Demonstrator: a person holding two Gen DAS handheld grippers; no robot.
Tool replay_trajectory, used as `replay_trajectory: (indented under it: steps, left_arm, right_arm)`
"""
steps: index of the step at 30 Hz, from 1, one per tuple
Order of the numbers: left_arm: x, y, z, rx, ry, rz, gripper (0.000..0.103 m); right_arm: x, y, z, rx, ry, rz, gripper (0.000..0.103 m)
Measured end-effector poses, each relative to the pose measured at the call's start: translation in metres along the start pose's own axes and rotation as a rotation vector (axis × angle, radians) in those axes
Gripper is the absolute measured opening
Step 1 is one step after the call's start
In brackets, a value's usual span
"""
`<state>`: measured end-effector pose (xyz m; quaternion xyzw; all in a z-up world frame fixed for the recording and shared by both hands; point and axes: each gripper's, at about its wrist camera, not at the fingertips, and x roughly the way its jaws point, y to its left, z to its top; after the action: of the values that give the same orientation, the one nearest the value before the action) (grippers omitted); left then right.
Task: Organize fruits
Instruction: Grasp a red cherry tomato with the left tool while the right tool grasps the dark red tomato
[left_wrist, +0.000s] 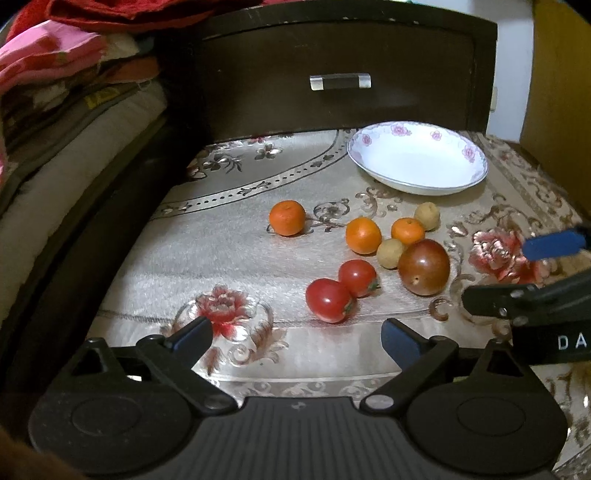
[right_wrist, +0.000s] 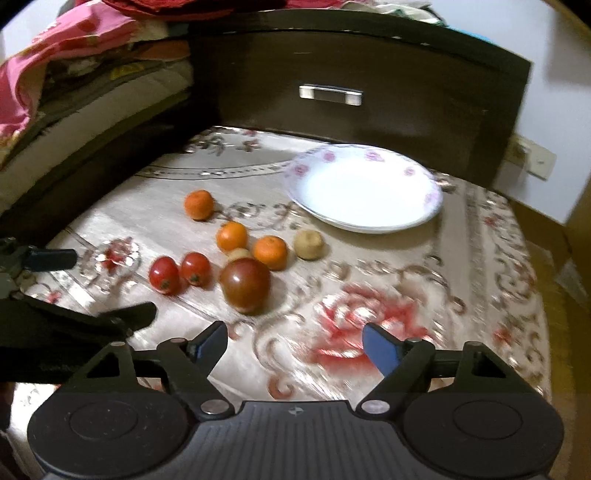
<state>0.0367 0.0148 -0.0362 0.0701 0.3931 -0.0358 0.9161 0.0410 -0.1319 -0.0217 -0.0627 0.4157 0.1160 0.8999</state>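
Your left tool (left_wrist: 297, 334) and right tool (right_wrist: 295, 345) both tilt downward over the near edge of the surface (left_wrist: 229, 251), jaws wide, nothing between them. The fruits (left_wrist: 424, 266) cluster mid-surface; the empty plate (left_wrist: 417, 162) sits toward the far right corner.

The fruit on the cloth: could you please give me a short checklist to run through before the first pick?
1. Plate bare, ready to receive: ok.
2. Left gripper open, nothing between its fingers: ok.
3. Right gripper open, nothing held: ok.
4. Fruit within sight of both cameras: ok.
5. Big dark tomato free to grasp: not ok, a small yellowish fruit sits right behind it.
6. Lone orange clear of its neighbours: ok.
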Motion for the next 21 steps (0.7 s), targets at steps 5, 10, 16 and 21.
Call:
replay_trajectory:
  steps: [5, 10, 16, 21]
  left_arm:
    - [0.008, 0.004, 0.003, 0.021, 0.03, -0.022, 0.091]
    - [0.017, 0.0, 0.005, 0.054, 0.053, -0.085, 0.091]
    - [0.036, -0.002, 0.01, 0.066, 0.089, -0.136, 0.079]
    - [0.044, -0.003, 0.017, 0.06, 0.089, -0.17, 0.073]
  right_arm:
    - [0.014, 0.006, 0.015, -0.066, 0.01, 0.07, 0.072]
    - [0.03, 0.011, 0.027, -0.107, 0.044, 0.117, 0.066]
    - [0.052, 0.01, 0.028, -0.108, 0.128, 0.13, 0.042]
    - [0.054, 0.004, 0.03, -0.066, 0.149, 0.19, 0.03]
